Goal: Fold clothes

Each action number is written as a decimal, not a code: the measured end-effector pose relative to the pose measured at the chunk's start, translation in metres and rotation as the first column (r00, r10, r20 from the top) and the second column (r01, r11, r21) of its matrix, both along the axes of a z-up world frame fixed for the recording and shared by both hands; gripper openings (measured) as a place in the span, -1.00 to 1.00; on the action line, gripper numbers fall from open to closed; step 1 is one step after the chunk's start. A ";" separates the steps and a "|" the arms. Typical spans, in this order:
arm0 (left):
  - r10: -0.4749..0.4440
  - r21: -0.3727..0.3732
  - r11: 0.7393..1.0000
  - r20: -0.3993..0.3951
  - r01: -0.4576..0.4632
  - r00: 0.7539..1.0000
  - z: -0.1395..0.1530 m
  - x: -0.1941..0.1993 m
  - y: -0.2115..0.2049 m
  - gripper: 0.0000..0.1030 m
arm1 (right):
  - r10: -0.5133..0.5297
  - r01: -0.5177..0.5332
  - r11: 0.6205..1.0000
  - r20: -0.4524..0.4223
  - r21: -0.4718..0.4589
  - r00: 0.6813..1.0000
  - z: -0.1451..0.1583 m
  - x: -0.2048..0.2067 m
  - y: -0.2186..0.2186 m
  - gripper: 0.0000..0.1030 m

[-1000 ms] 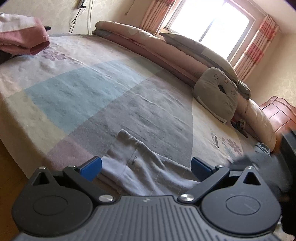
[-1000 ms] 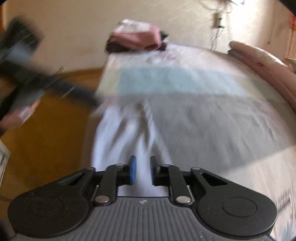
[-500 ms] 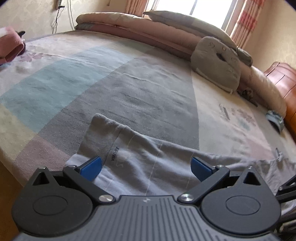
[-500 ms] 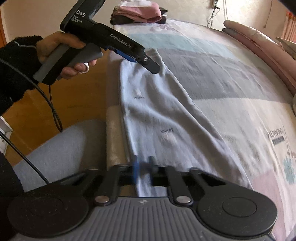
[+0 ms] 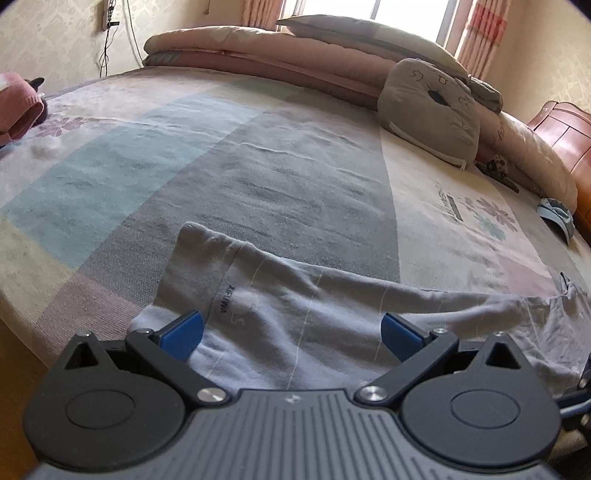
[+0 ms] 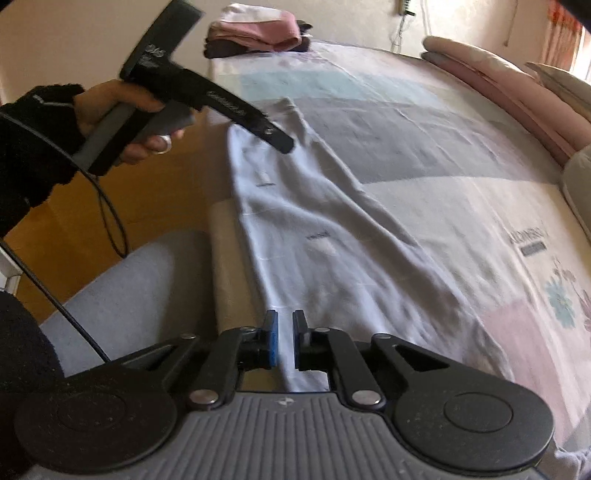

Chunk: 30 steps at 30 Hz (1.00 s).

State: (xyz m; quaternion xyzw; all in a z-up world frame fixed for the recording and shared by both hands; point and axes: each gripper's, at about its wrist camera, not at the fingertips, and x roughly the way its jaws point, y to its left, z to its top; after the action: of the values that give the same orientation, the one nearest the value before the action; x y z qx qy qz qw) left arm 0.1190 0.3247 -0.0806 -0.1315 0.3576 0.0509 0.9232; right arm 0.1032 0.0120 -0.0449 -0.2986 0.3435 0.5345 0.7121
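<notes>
A pale grey pair of long johns (image 5: 295, 295) lies stretched along the near edge of the bed (image 5: 295, 166). My left gripper (image 5: 291, 326) hovers wide open over its narrow end, blue pads well apart with cloth under them. In the right wrist view a hand holds that left gripper (image 6: 273, 134) above the garment's far end (image 6: 288, 107). My right gripper (image 6: 283, 332) is at the garment's (image 6: 314, 221) near edge. Its jaws are opening. A narrow gap shows between the pads, and a strip of cloth runs through it unpinched.
A stack of folded pink clothes (image 6: 258, 33) sits on the bed's far corner. Rolled quilts (image 5: 295, 55) and a grey cushion (image 5: 432, 107) line the window side. The wooden floor (image 6: 147, 206) and the person's knee (image 6: 129, 288) are beside the bed edge.
The left gripper dropped closer to the garment's narrow end and levelled out, staying open. The right gripper swung along the bed edge, closed on the garment's edge, then parted slightly.
</notes>
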 end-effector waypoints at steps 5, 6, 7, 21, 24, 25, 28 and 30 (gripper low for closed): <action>0.007 -0.004 1.000 0.001 -0.007 1.000 0.001 -0.001 -0.001 0.98 | 0.024 -0.023 0.999 0.015 -0.027 1.000 -0.011 -0.004 0.008 -0.82; 0.010 -0.006 1.000 0.002 -0.010 1.000 0.002 -0.001 -0.001 0.98 | 0.023 -0.023 0.999 0.014 -0.024 1.000 -0.011 -0.003 0.008 -0.82; 0.012 -0.008 1.000 0.002 -0.012 1.000 0.003 -0.001 -0.001 0.98 | 0.023 -0.022 1.000 0.013 -0.020 1.000 -0.010 -0.003 0.009 -0.82; -0.041 0.044 0.998 -0.024 0.042 0.999 -0.003 -0.005 -0.019 0.98 | 0.034 -0.034 0.999 -0.006 -0.041 0.999 -0.016 0.003 0.015 -0.96; -0.068 0.077 0.995 -0.019 0.069 0.998 0.002 -0.004 -0.025 0.98 | 0.022 -0.024 0.999 -0.042 -0.037 0.999 -0.011 0.007 0.010 -0.95; -0.081 0.085 0.993 -0.007 0.082 0.997 0.005 -0.004 -0.027 0.98 | 0.016 -0.018 0.999 -0.041 -0.030 0.999 -0.009 0.009 0.009 -0.93; -0.105 0.111 0.989 0.021 0.102 0.994 0.010 -0.001 -0.031 0.98 | -0.045 0.045 0.998 -0.005 0.041 0.999 0.004 0.025 0.011 -0.76; -0.102 0.107 0.989 0.012 0.100 0.995 0.007 0.004 -0.031 0.98 | -0.093 0.091 0.993 0.022 0.077 0.995 0.009 0.040 0.017 -0.73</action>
State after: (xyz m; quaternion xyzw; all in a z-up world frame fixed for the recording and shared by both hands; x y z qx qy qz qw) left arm 0.1234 0.2935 -0.0738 -0.0643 0.3526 0.0221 0.9333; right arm 0.1435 0.0293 -0.0363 -0.2618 0.3272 0.5099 0.7513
